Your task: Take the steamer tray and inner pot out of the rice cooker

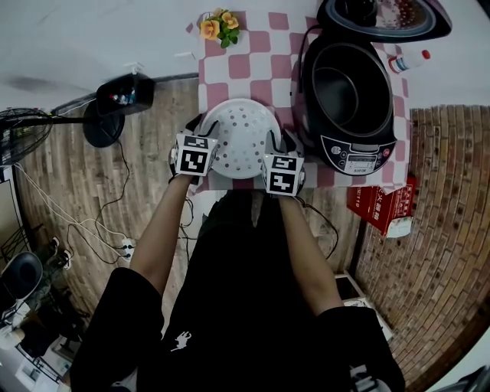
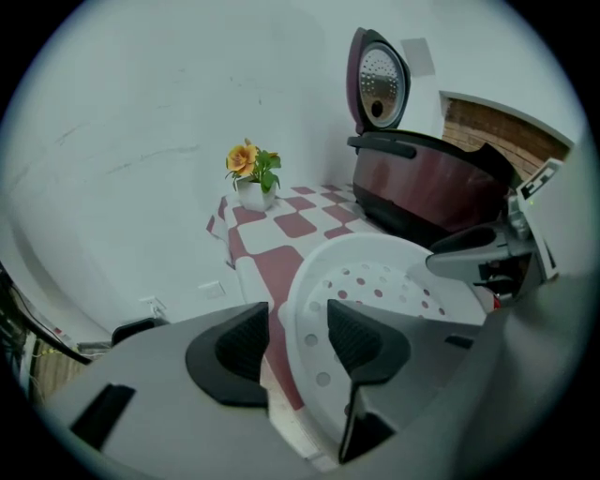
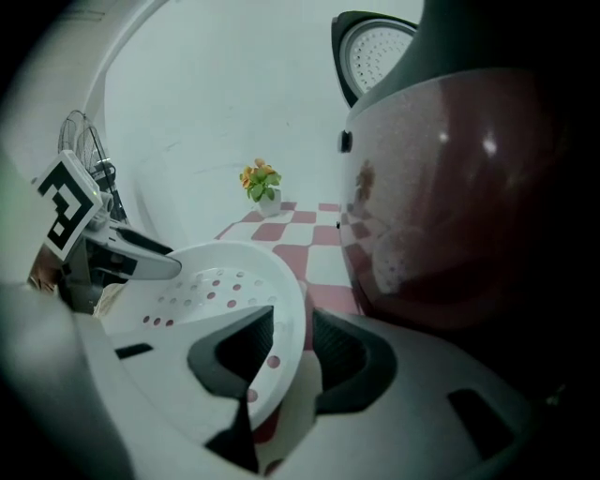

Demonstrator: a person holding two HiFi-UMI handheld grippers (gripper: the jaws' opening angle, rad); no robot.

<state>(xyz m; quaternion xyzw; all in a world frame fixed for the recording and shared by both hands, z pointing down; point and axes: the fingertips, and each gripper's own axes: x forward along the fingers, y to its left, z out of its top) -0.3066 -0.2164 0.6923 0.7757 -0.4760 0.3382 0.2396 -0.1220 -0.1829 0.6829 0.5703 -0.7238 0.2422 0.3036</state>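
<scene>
Steamer tray (image 1: 243,138) sits mid-frame on tabletop (image 1: 253,65), left of rice cooker (image 1: 348,99). Left gripper (image 2: 298,333) and right gripper (image 3: 292,339): fingers spread, straddling its rim, not pinching. We'd draw both clear without snagging it; inner pot (image 1: 337,88), upper right, next

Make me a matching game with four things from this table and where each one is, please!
Things:
1. steamer tray
2. inner pot
3. flowers
4. cooker lid

Places or states:
A. swung up, open
B. inside the rice cooker
C. on the checked cloth, nearest the person
D. at the cloth's far corner

Pairs: 1-C, 2-B, 3-D, 4-A
</scene>
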